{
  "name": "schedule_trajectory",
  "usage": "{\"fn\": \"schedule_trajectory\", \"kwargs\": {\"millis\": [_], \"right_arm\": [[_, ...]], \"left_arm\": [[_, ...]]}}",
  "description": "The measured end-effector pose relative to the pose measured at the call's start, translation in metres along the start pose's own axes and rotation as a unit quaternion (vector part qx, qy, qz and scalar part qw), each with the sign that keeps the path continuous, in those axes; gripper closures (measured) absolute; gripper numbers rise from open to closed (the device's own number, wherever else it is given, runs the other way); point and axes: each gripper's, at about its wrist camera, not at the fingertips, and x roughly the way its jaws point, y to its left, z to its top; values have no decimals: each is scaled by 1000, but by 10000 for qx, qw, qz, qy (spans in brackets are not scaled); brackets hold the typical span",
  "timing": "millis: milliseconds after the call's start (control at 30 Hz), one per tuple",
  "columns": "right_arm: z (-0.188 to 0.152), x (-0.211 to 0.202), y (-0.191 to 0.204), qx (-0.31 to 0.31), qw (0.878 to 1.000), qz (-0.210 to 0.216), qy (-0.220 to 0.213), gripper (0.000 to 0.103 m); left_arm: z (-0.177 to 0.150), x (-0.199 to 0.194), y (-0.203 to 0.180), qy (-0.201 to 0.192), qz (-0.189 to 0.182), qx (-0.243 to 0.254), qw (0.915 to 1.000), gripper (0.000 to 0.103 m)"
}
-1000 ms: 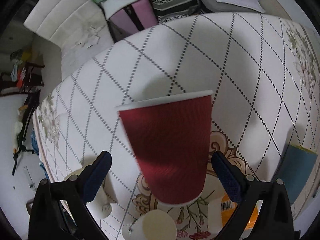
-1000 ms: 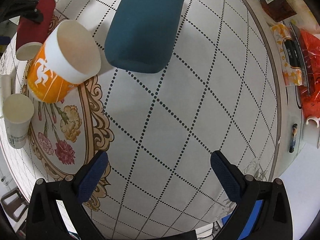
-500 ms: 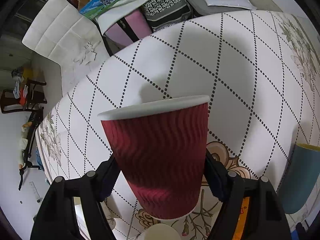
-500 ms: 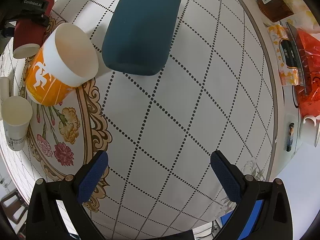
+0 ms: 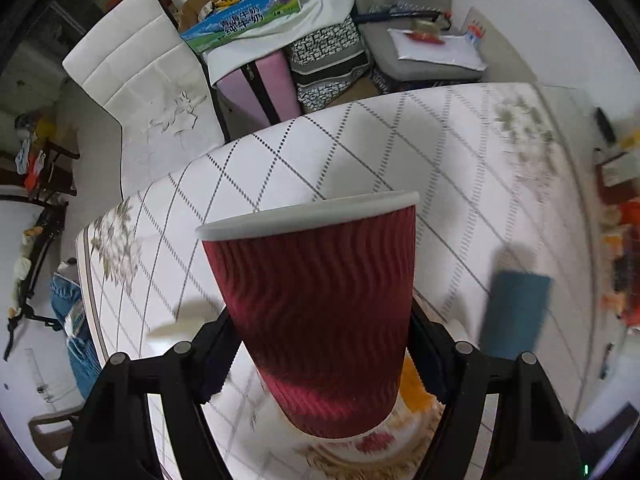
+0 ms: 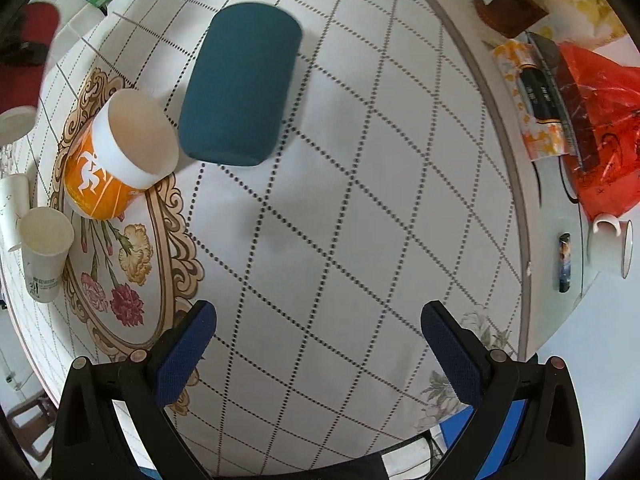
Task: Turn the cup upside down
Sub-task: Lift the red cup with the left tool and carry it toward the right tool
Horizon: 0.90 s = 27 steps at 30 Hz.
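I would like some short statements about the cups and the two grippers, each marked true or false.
1. The left gripper grips the red cup. True.
2. The red cup is already rim down. False: its white rim is on top.
3. The right gripper holds the teal cup. False: it is open and holds nothing.
4. The orange cup stands rim up beside the teal cup. True.
5. The white paper cup stands rim down. False: its opening faces up.
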Motion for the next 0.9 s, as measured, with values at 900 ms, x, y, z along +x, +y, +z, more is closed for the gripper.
{"fn": "schedule_trajectory", "kwargs": {"millis": [900], "right_arm": [[-104,37,-81,-1169,9931,125,53,0]], "left_arm": [[-257,47,-104,1165,-569,-1301,9830,28]]}}
